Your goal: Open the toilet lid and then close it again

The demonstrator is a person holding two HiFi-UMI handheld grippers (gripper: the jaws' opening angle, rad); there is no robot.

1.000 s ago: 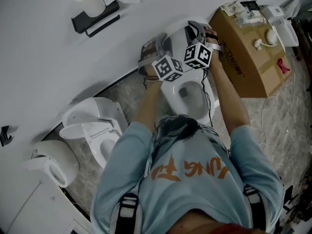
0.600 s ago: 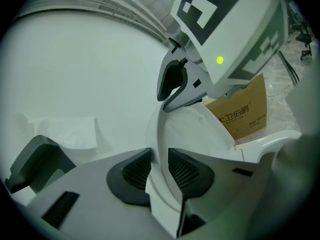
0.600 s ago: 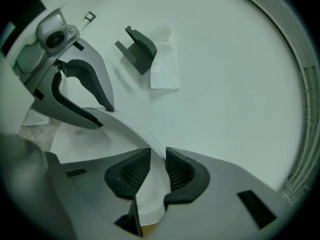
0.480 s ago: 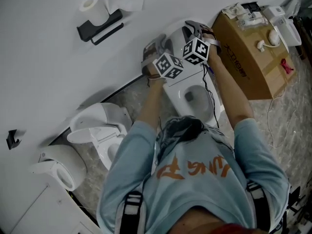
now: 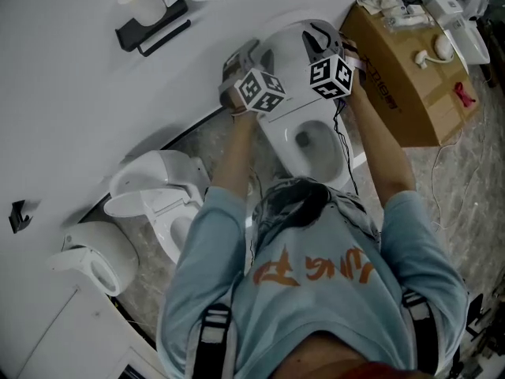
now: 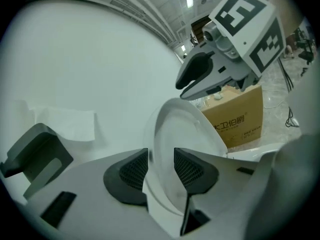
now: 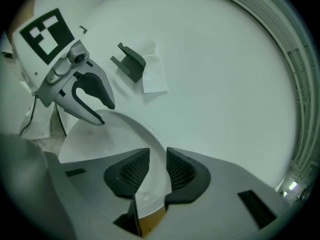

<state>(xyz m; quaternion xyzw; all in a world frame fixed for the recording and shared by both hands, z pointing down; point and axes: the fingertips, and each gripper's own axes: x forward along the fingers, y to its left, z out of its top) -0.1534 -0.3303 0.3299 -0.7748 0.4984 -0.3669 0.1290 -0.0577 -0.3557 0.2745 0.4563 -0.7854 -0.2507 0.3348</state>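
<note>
A: quick one, where's the toilet lid [image 5: 286, 44]?

B: top centre of the head view, swung up and standing about upright close to the wall [image 5: 95, 93], with the open bowl [image 5: 278, 144] just below it in frame. Can't tell if it touches the wall

A: grippers?

B: one on each side edge. The left gripper [image 6: 161, 165] straddles the lid's left edge and the right gripper [image 7: 158, 168] its right edge. In both gripper views the rim runs between the pads

A: clamped?

B: doesn't look like it. Both sets of jaws have just been opening and now stand apart, with the rim in the gap but not pinched. Left looks the wider of the two

A: so the lid stands on its own?

B: my read, yes, opening half looks done and closing is what's left

A: key relation for the next move?

B: the lid's long axis runs from the hinge at the back of the bowl up toward the top of the head view. Its inner face looks toward the person at the bottom of the frame. Closing means tipping the free end down-frame onto the bowl

A: which hand is nearer?

B: neither, they mirror each other, same height on opposite edges, each already at the rim. Either could re-pinch or just nudge it forward, no reach needed
</note>
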